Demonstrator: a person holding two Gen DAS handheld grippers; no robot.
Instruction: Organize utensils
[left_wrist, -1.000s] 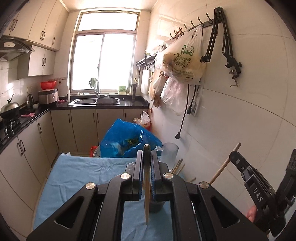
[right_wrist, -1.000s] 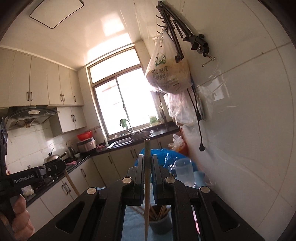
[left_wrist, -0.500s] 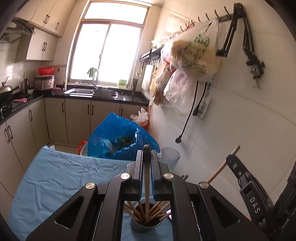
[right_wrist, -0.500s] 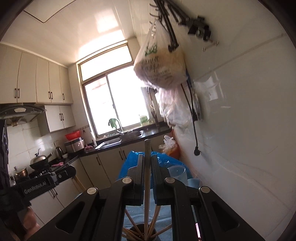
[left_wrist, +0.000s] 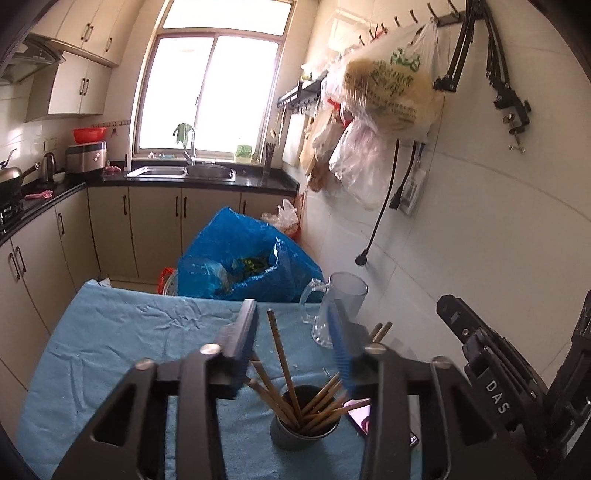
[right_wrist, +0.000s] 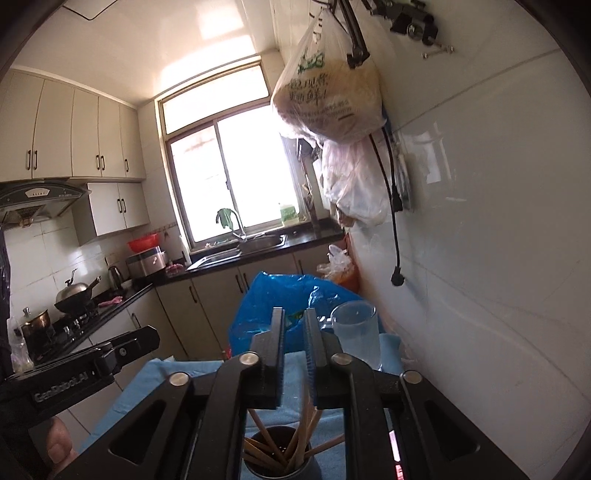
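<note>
A dark round holder (left_wrist: 303, 424) stands on the blue cloth (left_wrist: 122, 343) with several wooden chopsticks (left_wrist: 282, 365) leaning in it. My left gripper (left_wrist: 293, 339) is open just above the holder, and one chopstick stands loose between its fingers. My right gripper (right_wrist: 294, 332) is open by a small gap above the same holder (right_wrist: 277, 463), with nothing between its fingers; the chopsticks (right_wrist: 301, 439) show below it. The right gripper also shows at the right edge of the left wrist view (left_wrist: 491, 373).
A clear glass mug (left_wrist: 338, 308) stands behind the holder by the tiled wall (left_wrist: 480, 240). A blue plastic bag (left_wrist: 243, 262) sits at the table's far end. A phone (left_wrist: 364, 419) lies right of the holder. Plastic bags (left_wrist: 388, 96) hang on wall hooks.
Both grippers have opened and let go of their chopsticks, which now stand in the holder. Both have come down closer over the holder.
</note>
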